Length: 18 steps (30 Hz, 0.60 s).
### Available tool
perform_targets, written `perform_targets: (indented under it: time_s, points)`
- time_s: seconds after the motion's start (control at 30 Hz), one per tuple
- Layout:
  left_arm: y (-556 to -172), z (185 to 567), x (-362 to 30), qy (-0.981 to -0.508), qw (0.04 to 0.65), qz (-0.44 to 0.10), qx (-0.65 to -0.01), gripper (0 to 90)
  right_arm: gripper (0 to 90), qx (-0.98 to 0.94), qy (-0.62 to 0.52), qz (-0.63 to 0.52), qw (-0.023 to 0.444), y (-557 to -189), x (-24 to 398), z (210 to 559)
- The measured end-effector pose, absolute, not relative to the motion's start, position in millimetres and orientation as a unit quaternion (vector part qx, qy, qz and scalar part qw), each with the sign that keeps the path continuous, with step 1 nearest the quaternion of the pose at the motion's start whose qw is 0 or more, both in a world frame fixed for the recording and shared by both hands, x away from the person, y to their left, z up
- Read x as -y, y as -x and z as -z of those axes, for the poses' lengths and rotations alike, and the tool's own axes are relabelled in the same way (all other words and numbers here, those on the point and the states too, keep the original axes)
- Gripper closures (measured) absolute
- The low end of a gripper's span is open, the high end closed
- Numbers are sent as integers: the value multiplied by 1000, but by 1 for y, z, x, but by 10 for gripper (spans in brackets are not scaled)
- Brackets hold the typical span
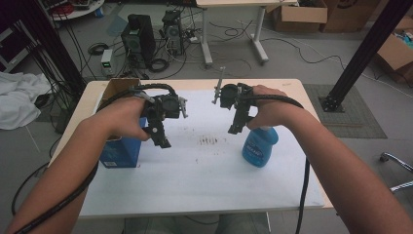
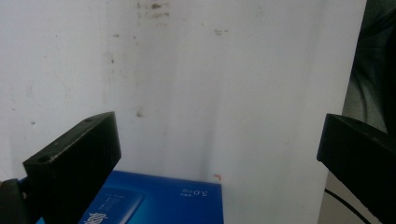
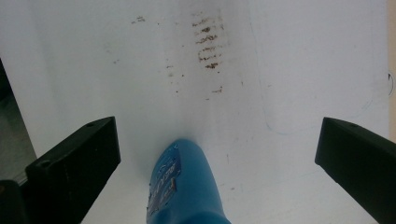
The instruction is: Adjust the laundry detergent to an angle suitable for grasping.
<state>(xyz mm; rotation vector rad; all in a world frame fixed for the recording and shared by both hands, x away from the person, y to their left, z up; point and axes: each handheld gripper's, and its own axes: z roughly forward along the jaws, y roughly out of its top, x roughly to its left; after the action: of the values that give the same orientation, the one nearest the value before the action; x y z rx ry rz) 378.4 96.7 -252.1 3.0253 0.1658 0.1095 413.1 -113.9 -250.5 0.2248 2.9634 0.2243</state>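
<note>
A blue box [image 1: 122,150] with white print stands on the white sheet [image 1: 204,170] at the table's left. At the right stands a blue plastic bottle [image 1: 260,146] with a label. My left gripper [image 1: 159,137] hovers just right of the box, jaws wide open and nothing between them. In the left gripper view the box top [image 2: 159,200] lies low between the jaws of the left gripper [image 2: 219,135]. My right gripper [image 1: 237,126] hangs open just left of and above the bottle. The right gripper view looks down on the bottle [image 3: 184,186] from the right gripper [image 3: 217,135].
Brown smudges [image 1: 209,140] mark the sheet's middle. Brown cardboard [image 1: 116,87] shows right behind the blue box. Beyond the table, computer towers [image 1: 139,39] and cables sit on the floor, with a black post [image 1: 363,53] at the right and a white cloth [image 1: 19,97] at the left.
</note>
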Motion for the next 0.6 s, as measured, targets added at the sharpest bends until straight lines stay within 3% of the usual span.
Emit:
perform_targets:
  time_s: [0.6]
  points:
    - [-375,247,-94,-996,49,-38,-56,1,0,-991,-71,-74,83,-412,112,249]
